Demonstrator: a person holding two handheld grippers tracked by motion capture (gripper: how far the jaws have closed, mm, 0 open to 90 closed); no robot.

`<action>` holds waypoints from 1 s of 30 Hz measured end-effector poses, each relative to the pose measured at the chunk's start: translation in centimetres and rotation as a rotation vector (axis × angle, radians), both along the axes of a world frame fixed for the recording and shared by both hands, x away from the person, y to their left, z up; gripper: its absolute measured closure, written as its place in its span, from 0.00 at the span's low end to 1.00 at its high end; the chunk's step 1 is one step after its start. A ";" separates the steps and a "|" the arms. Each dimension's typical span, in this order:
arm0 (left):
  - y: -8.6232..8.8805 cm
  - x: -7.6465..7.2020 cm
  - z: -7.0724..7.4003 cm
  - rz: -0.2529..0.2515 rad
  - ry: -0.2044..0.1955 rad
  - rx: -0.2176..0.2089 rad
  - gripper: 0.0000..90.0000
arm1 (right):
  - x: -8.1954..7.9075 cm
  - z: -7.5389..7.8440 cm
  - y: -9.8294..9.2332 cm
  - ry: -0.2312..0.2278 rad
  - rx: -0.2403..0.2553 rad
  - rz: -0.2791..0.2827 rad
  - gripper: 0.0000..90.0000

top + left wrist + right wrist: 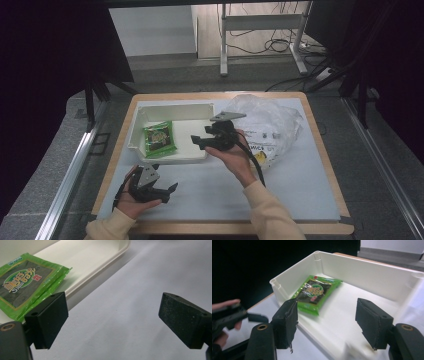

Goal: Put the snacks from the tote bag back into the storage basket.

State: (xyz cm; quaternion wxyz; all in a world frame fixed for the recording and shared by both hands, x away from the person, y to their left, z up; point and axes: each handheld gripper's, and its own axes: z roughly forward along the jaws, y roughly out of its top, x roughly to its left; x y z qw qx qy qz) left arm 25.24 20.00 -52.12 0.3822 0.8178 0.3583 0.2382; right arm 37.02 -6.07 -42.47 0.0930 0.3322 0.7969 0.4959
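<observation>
Green packet [317, 293] label, right-gripper view

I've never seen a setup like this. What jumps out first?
The bright green packet catches the eye, lying alone at the left of a white tray on the table. Right of the tray sits a crumpled clear bag. A person holds black tongs in each hand, both open and empty: the right tongs over the tray, the left tongs nearer the front edge.

I am working in what looks like a lab or test room. My wood-edged table [320, 150] stands on grey carpet between aluminium rails [70, 175]. Black curtains [45, 75] hang on both sides. Behind, cables [280, 45] lie tangled around a metal desk frame [260, 22].
</observation>
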 end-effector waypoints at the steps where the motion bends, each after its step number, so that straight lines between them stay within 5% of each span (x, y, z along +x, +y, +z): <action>1: -0.1 0.0 0.0 0.001 0.001 0.012 0.10 | -0.8 0.2 -1.3 -0.013 0.000 -0.003 0.38; 12: -0.6 0.3 -0.5 0.025 0.010 0.031 0.10 | -5.3 -0.6 -8.4 -0.039 -0.020 -0.049 0.38; 16: -0.5 0.4 -0.6 0.047 0.022 0.038 0.10 | -7.3 -2.1 -11.5 -0.034 -0.030 -0.075 0.38; 21: -0.3 0.3 -0.7 0.074 0.018 0.024 0.10 | -8.1 -4.6 -12.9 0.010 -0.062 -0.091 0.38; 30: 0.0 0.0 -0.5 0.065 0.012 0.018 0.10 | -8.4 -5.1 -13.1 -0.011 -0.060 -0.099 0.38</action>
